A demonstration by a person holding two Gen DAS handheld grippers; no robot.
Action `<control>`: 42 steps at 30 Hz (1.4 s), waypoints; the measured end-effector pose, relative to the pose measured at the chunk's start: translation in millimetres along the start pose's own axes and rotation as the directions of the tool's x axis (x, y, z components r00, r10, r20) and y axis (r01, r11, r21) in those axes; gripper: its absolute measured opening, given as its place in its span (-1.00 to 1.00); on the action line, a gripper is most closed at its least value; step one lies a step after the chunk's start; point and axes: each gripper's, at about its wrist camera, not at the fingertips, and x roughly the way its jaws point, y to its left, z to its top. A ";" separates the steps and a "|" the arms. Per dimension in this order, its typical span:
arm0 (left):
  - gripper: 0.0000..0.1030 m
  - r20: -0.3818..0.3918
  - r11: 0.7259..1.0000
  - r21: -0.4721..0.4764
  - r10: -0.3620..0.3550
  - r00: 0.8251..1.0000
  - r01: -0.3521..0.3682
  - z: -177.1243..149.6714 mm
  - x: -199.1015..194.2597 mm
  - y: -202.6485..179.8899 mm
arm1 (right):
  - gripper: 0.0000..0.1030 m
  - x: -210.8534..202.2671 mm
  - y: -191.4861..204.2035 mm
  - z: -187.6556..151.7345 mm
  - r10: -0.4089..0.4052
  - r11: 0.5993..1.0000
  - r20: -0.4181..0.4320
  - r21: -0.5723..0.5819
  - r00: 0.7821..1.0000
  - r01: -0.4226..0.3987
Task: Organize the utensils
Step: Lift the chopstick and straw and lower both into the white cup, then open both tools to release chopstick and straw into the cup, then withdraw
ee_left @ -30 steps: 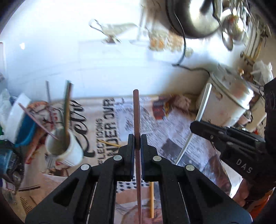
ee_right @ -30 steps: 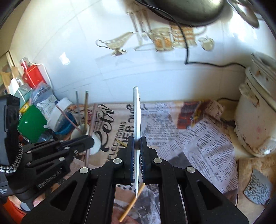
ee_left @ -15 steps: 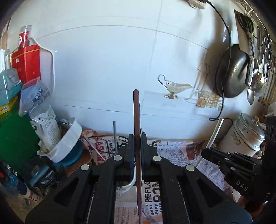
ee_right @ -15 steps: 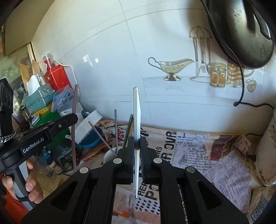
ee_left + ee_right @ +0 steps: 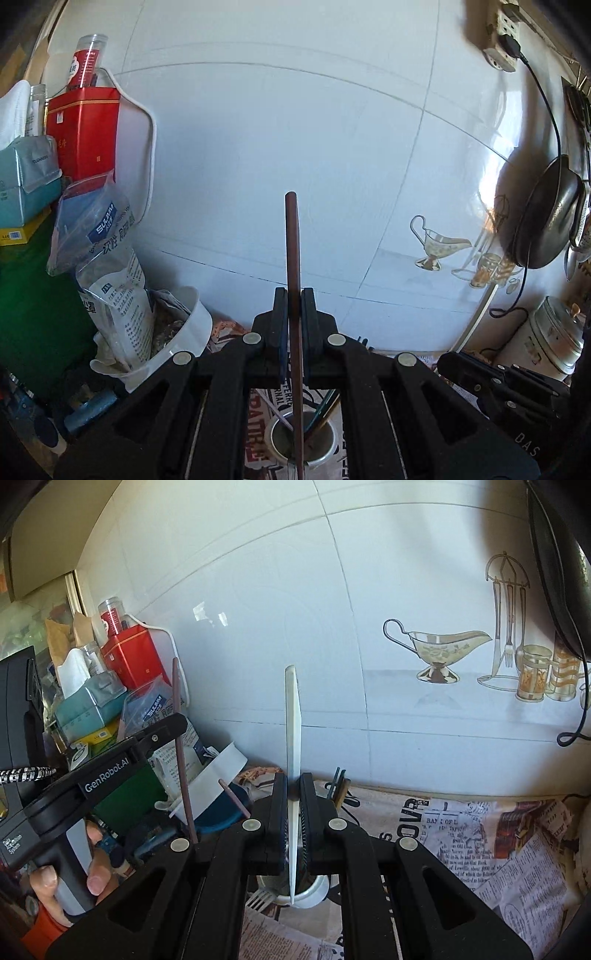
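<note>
you have the white tiled wall (image 5: 258,609) filling most of both views, with a printed gravy boat (image 5: 439,646) on it and a dark pan (image 5: 543,218) hanging at the right. below it the bench is covered in newspaper (image 5: 480,834), and its left end is crowded with a red tin (image 5: 86,133), a tissue box (image 5: 88,707) and a white tub (image 5: 181,332) holding a printed bag.

you look to be in the drop-off step: both utensils are carried above the white cup (image 5: 303,441), which stands on the newspaper with a few sticks already leaning in it. your left claw (image 5: 294,314) is clamped on a brown chopstick (image 5: 292,251), held upright, its lower end hanging over the cup's mouth. your right claw (image 5: 293,797) is clamped on a white chopstick (image 5: 293,720), also upright, its tip pointing down at the cup's (image 5: 301,893) rim.

next, i'd judge, you lower one stick at a time until its tip is inside the cup, then let the claw go. the cup is narrow and already partly filled, so both at once could clash or tip it.
</note>
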 end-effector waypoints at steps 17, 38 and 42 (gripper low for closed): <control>-0.92 0.003 0.999 0.019 0.038 0.999 -0.038 -41.4 84.0 9.3 | -0.88 54.7 -8.3 -12.3 -0.060 0.998 -0.070 0.002 0.996 0.061; -0.92 -0.273 0.997 0.075 0.012 0.962 0.009 -88.6 76.1 6.3 | -0.66 68.5 -22.4 -44.8 -0.041 0.999 -0.256 0.016 0.966 0.047; -0.91 -0.283 0.997 0.078 0.006 0.959 0.017 -80.7 56.7 3.2 | -0.50 48.2 -27.8 -44.0 -0.055 0.998 -0.234 0.008 0.971 0.058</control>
